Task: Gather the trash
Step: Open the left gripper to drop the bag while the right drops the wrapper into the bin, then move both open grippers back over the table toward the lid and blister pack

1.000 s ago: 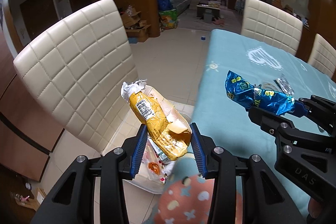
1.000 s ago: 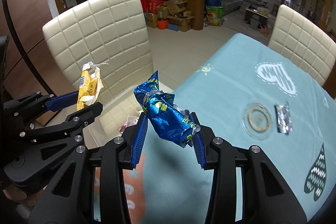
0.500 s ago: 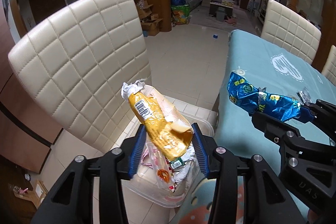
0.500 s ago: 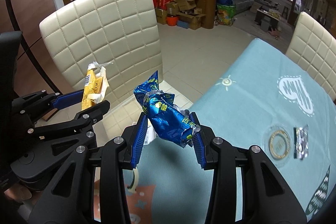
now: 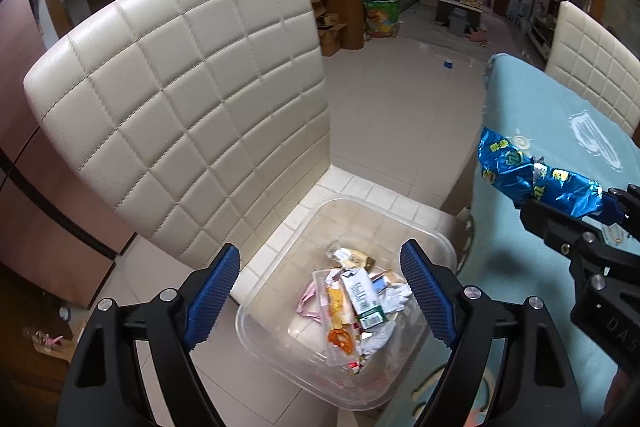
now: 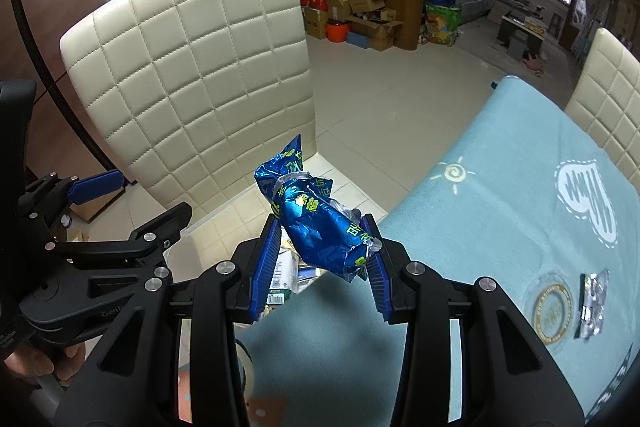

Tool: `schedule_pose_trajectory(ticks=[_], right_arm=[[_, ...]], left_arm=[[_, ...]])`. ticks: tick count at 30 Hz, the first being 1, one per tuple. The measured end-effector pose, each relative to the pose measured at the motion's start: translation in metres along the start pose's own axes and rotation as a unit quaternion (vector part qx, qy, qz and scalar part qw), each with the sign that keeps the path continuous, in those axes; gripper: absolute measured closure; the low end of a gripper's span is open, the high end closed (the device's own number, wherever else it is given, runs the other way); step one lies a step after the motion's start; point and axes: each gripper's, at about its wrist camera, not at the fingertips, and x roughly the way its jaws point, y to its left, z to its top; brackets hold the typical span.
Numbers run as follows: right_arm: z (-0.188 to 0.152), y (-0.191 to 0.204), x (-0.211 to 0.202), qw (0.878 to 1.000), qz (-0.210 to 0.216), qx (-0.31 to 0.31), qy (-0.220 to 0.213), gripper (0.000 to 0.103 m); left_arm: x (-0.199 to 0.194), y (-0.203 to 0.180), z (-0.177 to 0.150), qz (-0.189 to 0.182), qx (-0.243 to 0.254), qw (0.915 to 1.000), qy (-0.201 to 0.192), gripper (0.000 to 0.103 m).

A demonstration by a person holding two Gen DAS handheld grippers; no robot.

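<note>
Trash point(image 5: 356, 307) lies heaped in a clear plastic bin point(image 5: 404, 223) that sits on the seat of the cream quilted chair point(image 5: 188, 107): crumpled wrappers, a small white and green carton, scraps of paper and something orange, all loose on the bin's floor. That bin is the thing to steer by. Directly above it hangs the left gripper point(image 5: 320, 295), its blue-padded fingers point(image 5: 212, 291) spread wide with nothing between them, so the heap shows through the gap. Off to the bin's right, over the edge of the table with the pale blue cloth point(image 5: 560, 131), the right gripper point(image 6: 322, 263) is clamped on a crumpled blue wrapper point(image 6: 312, 219) with yellow-green print. The wrapper pokes up and forward out of the pads, held in the air and touching neither bin nor cloth; seen past it from the right wrist, a corner of the bin's contents peeps out below the left pad. Farther from the bin, well along the tablecloth, a small piece of silver foil point(image 6: 592, 299) lies flat just beside a round gold-rimmed disc point(image 6: 554, 311). A second cream chair point(image 6: 604, 99) stands at the table's far side. Beyond the bin's chair the tiled floor runs back to stacked cardboard boxes point(image 6: 360, 11) against a wooden counter
</note>
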Motion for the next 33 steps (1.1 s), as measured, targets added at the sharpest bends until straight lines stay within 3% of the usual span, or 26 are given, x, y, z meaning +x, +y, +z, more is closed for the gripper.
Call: schedule_pose_trajectory(ticks=[4, 8, 21, 33], right_arm=[[0.002, 0.006, 0.008, 1.0, 0.009, -0.004, 0.005, 0.059], [0.004, 0.009, 0.01, 1.0, 0.014, 0.0, 0.007, 0.045], [-0.006, 0.001, -0.013, 1.0, -0.01, 0.013, -0.003, 0.045], [-0.042, -0.04, -0.078, 0.996, -0.063, 0.064, -0.03, 0.045]], left_arm=[[0.006, 0.007, -0.001, 0.006, -0.006, 0.9999, 0.005, 0.023], [0.007, 0.012, -0.004, 0.012, -0.011, 0.9998, 0.01, 0.023], [-0.01, 0.016, -0.005, 0.01, -0.025, 0.9996, 0.004, 0.023], [-0.055, -0.037, -0.007, -0.027, 0.025, 0.9989, -0.028, 0.023]])
